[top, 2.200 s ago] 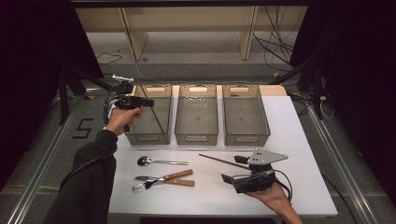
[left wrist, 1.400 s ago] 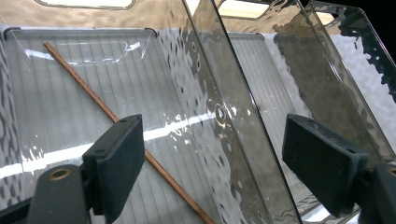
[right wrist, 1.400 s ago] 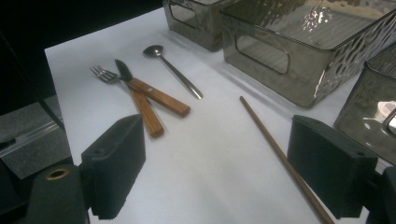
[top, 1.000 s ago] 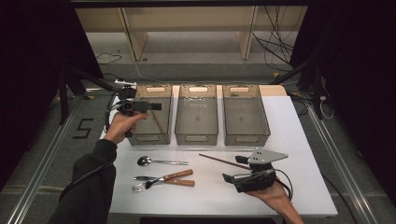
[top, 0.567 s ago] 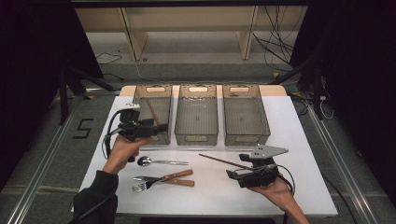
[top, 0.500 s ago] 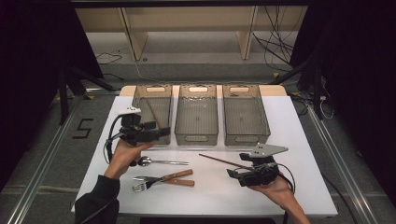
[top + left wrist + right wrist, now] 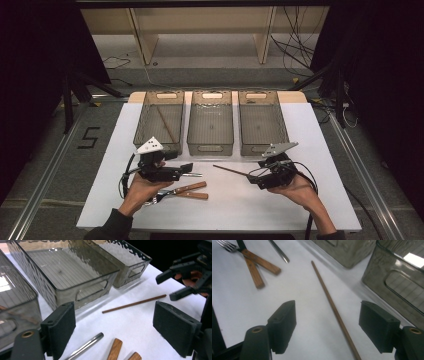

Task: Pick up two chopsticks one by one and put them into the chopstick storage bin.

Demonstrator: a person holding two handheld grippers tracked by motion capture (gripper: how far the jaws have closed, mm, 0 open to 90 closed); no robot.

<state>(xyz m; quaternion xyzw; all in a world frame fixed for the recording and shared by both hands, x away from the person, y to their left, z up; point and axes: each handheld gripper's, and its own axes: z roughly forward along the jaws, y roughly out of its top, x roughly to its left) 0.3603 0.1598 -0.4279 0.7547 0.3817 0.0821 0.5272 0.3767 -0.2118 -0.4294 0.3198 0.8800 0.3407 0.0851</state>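
Observation:
A brown chopstick (image 7: 231, 170) lies on the white table (image 7: 300, 210), pointing at my right gripper (image 7: 252, 179). In the right gripper view the chopstick (image 7: 329, 300) runs up between the jaws of that gripper (image 7: 327, 317). Those jaws have just been closing, but they stand open and the pads are apart from the stick. My left gripper (image 7: 189, 169) hovers open just above a metal spoon handle (image 7: 86, 346) and two wooden cutlery handles (image 7: 115, 348). Nothing is held between the jaws of the left gripper (image 7: 115, 320). A second chopstick (image 7: 165, 123) lies in the left bin (image 7: 145, 117).
Three smoky clear bins stand in a row at the back, the middle bin (image 7: 192, 125) and the right bin (image 7: 280, 122) among them. A wooden-handled fork and knife (image 7: 190, 190) lie by the left hand. Bare table stretches along the front edge.
The left hand came down from over the left bin to the cutlery near the front. The right gripper crept left toward the chopstick and its jaws narrowed a little.

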